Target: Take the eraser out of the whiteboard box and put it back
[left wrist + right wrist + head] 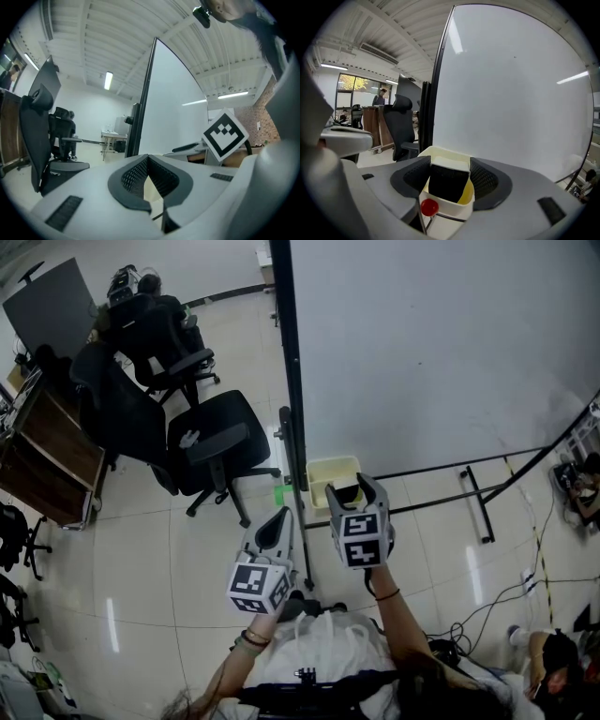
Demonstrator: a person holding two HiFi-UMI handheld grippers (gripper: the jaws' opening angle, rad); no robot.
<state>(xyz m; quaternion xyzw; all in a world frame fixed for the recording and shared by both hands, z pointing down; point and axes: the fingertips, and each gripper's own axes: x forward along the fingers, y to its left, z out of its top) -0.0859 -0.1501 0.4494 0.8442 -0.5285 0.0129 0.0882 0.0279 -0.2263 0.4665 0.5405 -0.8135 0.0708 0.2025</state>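
Right gripper (450,165), low centre in its own view, has both jaws pressed onto the black eraser (448,183). The eraser stands tilted between the pads, its lower end inside the cream whiteboard box (451,207) at the foot of the whiteboard (511,93). Whether it is going up or down, the move seems to call for a straight vertical path, a firm squeeze and clearance from the box rim. Left gripper (148,159), lower left in the head view, hangs closed and empty.

You're in an office: a big whiteboard (431,343) on a floor stand, black swivel chairs (211,442), a wooden desk (47,456) at your left, pale tiled floor (169,549), strip lights (108,80) overhead.
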